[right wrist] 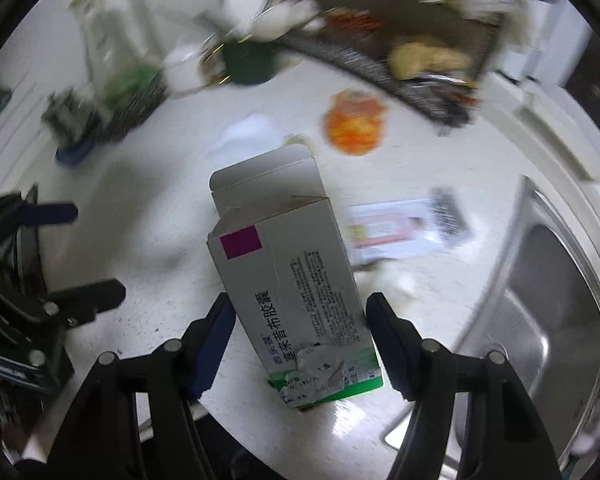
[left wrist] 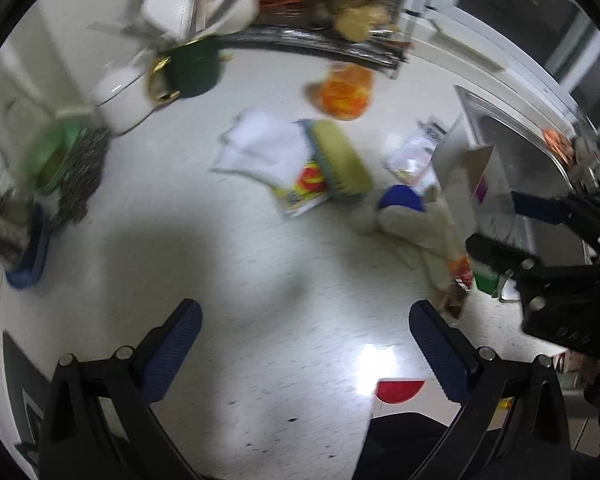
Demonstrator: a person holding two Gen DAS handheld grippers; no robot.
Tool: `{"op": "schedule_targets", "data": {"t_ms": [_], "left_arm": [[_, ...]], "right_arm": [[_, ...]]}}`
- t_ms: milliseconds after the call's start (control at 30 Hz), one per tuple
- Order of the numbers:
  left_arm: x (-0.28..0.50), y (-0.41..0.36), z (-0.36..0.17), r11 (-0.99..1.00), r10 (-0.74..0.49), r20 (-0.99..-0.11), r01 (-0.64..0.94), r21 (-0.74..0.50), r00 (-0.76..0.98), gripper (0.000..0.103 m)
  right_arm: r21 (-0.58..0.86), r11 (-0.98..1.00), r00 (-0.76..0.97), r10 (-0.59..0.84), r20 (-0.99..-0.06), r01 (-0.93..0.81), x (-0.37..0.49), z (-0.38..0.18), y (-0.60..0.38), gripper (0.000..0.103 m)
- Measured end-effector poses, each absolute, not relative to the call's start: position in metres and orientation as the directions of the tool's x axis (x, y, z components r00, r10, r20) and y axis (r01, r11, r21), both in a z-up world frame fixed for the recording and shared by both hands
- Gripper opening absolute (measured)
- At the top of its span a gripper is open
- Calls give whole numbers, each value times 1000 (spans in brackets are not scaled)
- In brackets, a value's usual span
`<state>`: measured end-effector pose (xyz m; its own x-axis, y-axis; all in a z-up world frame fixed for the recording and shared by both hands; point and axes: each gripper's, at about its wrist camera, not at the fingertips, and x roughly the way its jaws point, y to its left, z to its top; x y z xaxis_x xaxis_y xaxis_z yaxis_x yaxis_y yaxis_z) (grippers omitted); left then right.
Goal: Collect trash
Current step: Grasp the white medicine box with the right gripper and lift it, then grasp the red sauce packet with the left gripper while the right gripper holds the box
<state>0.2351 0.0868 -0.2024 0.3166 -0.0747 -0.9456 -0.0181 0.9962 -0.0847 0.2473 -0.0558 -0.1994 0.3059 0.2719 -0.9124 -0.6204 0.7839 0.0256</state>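
A grey-white medicine box (right wrist: 296,264) with a magenta square, its top flap open, stands tilted between the fingers of my right gripper (right wrist: 299,300). Both pads press on its sides. The left wrist view shows the same box (left wrist: 474,172) at the right, held off the white counter (left wrist: 228,280) by the right gripper (left wrist: 492,220). My left gripper (left wrist: 304,312) is open above bare counter with nothing between its fingers. It also shows at the left edge of the right wrist view as the left gripper (right wrist: 100,252). Loose trash lies farther back: an orange wrapper (left wrist: 344,92), a yellow-red packet (left wrist: 304,188) and a clear plastic packet (right wrist: 400,228).
A steel sink (right wrist: 540,300) lies to the right. A dish rack (left wrist: 320,44) and a dark green mug (left wrist: 192,70) stand at the back. A white cloth (left wrist: 264,148), a scrub brush (left wrist: 340,160), a blue-and-cream rag (left wrist: 404,208) and a wire scourer (left wrist: 80,172) lie about.
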Motion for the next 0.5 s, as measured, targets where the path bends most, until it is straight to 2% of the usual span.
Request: {"op": "schedule_targets", "data": {"t_ms": [133, 233, 500], "left_arm": [[249, 60, -206, 992, -127, -947, 52, -117, 294, 103], [257, 45, -212, 987, -149, -950, 92, -128, 274, 103], [268, -2, -238, 963, -184, -963, 232, -136, 199, 103]], "right_arm": [[92, 826, 324, 317, -891, -555, 256, -188, -85, 65], [42, 877, 366, 244, -898, -479, 255, -192, -102, 65], [30, 952, 358, 144, -923, -306, 245, -206, -154, 65]]}}
